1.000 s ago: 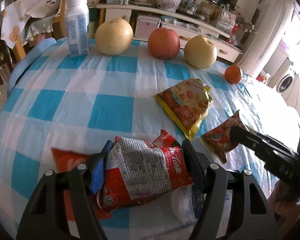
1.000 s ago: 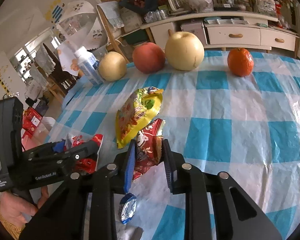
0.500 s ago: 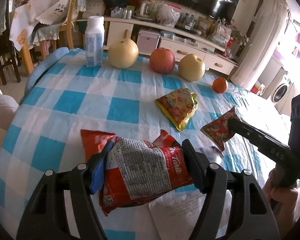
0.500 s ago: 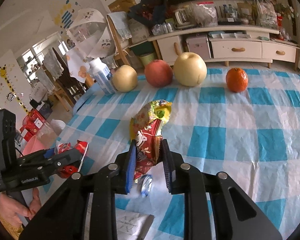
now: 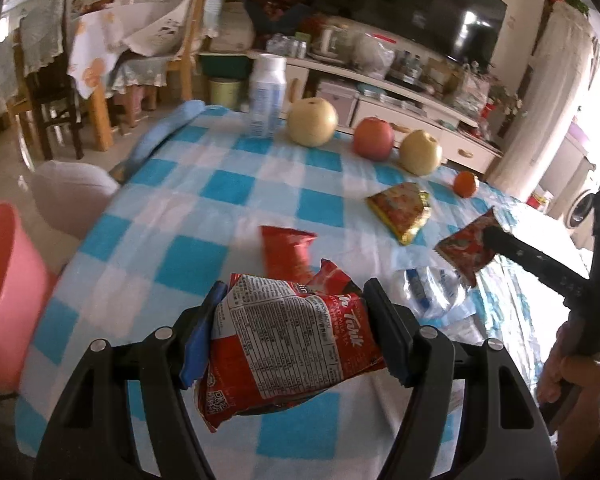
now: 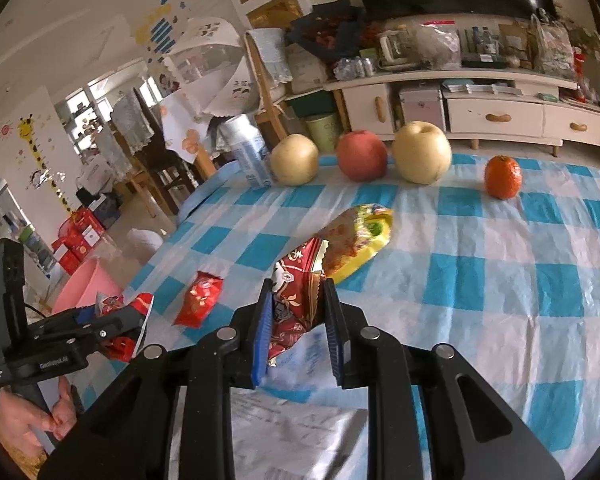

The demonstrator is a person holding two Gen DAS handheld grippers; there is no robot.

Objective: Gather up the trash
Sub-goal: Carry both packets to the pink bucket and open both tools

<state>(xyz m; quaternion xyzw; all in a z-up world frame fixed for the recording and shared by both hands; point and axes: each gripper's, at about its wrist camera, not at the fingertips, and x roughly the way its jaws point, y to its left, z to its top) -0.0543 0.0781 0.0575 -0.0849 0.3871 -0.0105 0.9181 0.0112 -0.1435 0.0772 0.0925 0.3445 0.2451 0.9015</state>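
Note:
My left gripper [image 5: 296, 320] is shut on a red and white snack packet [image 5: 288, 344], held off the checked tablecloth [image 5: 204, 240]; the same gripper [image 6: 120, 320] shows at the left of the right wrist view. My right gripper [image 6: 298, 320] is shut on a small red patterned wrapper [image 6: 296, 292], also lifted, and in the left wrist view this right gripper [image 5: 496, 236] carries the wrapper [image 5: 464, 252]. A flat red wrapper [image 5: 288, 252] [image 6: 200, 300], a yellow and red packet [image 5: 400, 212] [image 6: 360, 240] and a clear plastic wrapper [image 5: 432, 292] lie on the cloth.
A pink bin [image 5: 4, 292] [image 6: 84, 284] stands on the floor off the table's left edge. Along the far edge stand a milk bottle [image 6: 248, 152], two pears [image 6: 294, 160], an apple [image 6: 362, 156] and an orange [image 6: 502, 176]. Printed paper [image 6: 300, 420] lies near me.
Both grippers have risen and drawn back from the table with their packets. The flat red wrapper under the left packet stayed on the cloth. The pink bin came into view.

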